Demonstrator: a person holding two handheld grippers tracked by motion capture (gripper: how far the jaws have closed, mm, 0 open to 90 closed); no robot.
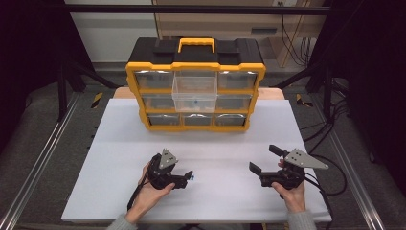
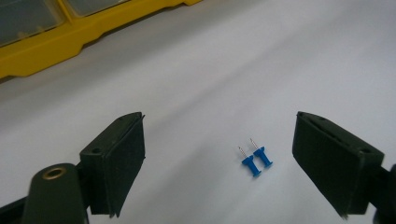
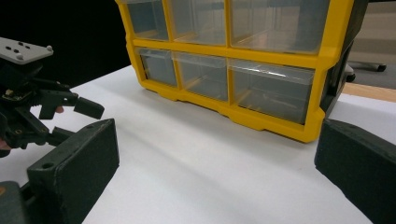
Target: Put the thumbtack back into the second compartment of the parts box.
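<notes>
Two blue pushpins [image 2: 256,159] lie side by side on the white bench [image 1: 210,143], between the spread pads of the left gripper [image 1: 186,178] but nearer one pad than the other, needles pointing away from it toward the yellow drawer organizer [image 1: 195,91]. Nothing is pinched yet. That hand sits low, pointing across the bench; the right gripper [image 1: 261,160] waits open, well apart.

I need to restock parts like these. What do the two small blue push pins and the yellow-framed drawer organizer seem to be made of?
The two small blue push pins look like glossy moulded plastic heads with thin bare metal points that glint. The yellow-framed drawer organizer seems hard matte plastic, with a black top; its drawers look like clear, shiny plastic, since the inside shows through.
</notes>
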